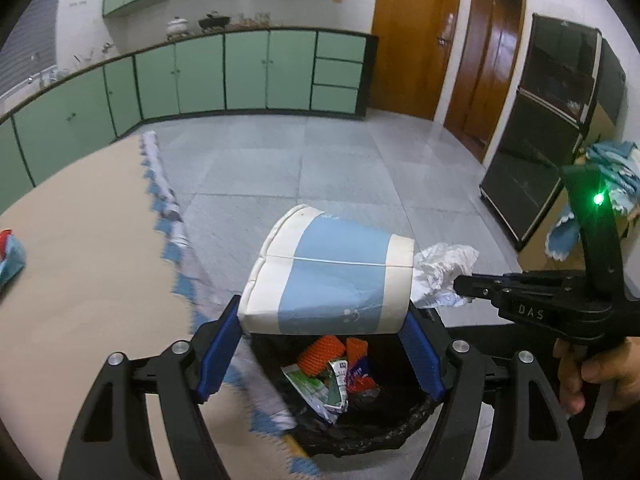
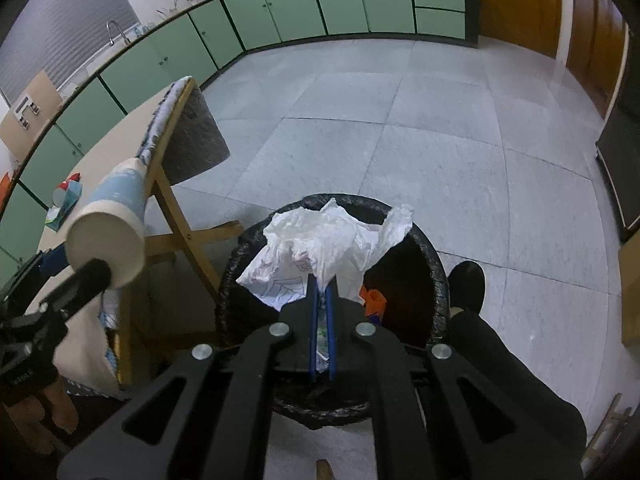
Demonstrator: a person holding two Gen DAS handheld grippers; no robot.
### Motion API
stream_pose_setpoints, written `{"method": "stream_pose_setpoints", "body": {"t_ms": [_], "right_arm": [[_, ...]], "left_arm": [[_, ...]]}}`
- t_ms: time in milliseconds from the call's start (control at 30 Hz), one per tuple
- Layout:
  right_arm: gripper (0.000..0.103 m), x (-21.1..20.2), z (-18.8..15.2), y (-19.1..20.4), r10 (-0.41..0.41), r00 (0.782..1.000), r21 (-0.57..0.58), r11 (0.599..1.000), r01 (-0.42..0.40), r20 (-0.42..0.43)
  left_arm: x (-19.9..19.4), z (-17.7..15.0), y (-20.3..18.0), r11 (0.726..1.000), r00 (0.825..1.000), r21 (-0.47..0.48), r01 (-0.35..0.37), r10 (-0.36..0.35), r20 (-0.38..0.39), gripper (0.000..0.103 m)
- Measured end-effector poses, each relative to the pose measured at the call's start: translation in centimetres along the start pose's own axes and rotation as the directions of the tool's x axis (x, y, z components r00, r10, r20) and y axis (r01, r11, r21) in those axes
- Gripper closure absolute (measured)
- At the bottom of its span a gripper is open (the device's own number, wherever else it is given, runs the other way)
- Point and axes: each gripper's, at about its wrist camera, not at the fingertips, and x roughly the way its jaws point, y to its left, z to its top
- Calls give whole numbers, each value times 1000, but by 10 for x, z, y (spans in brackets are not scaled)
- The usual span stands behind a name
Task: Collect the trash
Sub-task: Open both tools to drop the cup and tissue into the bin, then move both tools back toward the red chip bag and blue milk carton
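Cup (image 1: pixel 328 272): paper, white with a broad pale-blue band; crushed and creased along one side; lying sideways, base to the left, above the bin.
Left tool (image 1: pixel 324 344): jaws set wide, blue pads (image 1: pixel 218 348) pressed on either side of the cup, which it holds.
Paper (image 2: pixel 328 248): white, crumpled sheet with faint red and blue print; hangs over the bin's mouth.
Right tool (image 2: pixel 323 304): jaws narrow, nearly closed, blue pads (image 2: pixel 330 320) pinching the paper's lower end.
Bin (image 2: pixel 436 264): round, lined with a black bag; stands on the grey tiled floor (image 2: pixel 440 128), just beside the counter.
Bin contents: orange foam netting (image 1: pixel 322 354), a green-and-white wrapper (image 1: pixel 316 390), a red-and-blue wrapper (image 1: pixel 360 372).
Counter (image 1: pixel 92 264): beige top, edged with a blue-and-white patterned cloth; a red-and-teal item (image 1: pixel 10 256) lies at its far left.
Left view only: bin contents in full, the right tool seen from the side with a green light, a hand on its grip (image 1: pixel 580 372), dark glass cabinet (image 1: pixel 548 132), wooden doors.
Right view only: the cup's open mouth facing the camera (image 2: pixel 106 250), the bin's full rim, the counter's wooden folding legs (image 2: pixel 176 216), a dark shoe (image 2: pixel 466 284) next to the bin, a tap by the window.
Both views: green cupboards (image 1: pixel 248 72) along the far wall.
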Motion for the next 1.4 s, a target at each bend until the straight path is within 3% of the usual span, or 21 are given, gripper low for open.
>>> {"method": "stream_pose_setpoints", "body": {"t_ms": [200, 500, 667, 833, 967, 1133, 1400], "right_arm": [[86, 7, 7, -4, 4, 1000, 8, 1000, -4, -5], [83, 1, 6, -11, 9, 1000, 16, 1000, -9, 9], [81, -5, 7, -5, 20, 1000, 6, 1000, -20, 18], [78, -13, 16, 21, 57, 998, -42, 998, -55, 40], [75, -16, 28, 63, 107, 993, -119, 988, -101, 53], [74, -18, 41, 124, 180, 982, -215, 963, -163, 61], [74, -9, 54, 226, 275, 961, -348, 905, -245, 39]], "left_arm": [[25, -1, -7, 1000, 999, 18, 2, -1, -45, 28], [32, -4, -5, 1000, 999, 17, -7, 8, -52, 28], [21, -5, 6, 1000, 999, -2, -30, 30, -36, 27], [-12, -9, 40, 993, 995, -61, -98, 99, 21, 22], [-49, -16, 84, 976, 979, -121, -182, 190, 66, 18], [-96, -33, 156, 931, 940, -208, -299, 325, 101, 14], [-145, -57, 250, 858, 879, -314, -407, 461, 120, 14]]}}
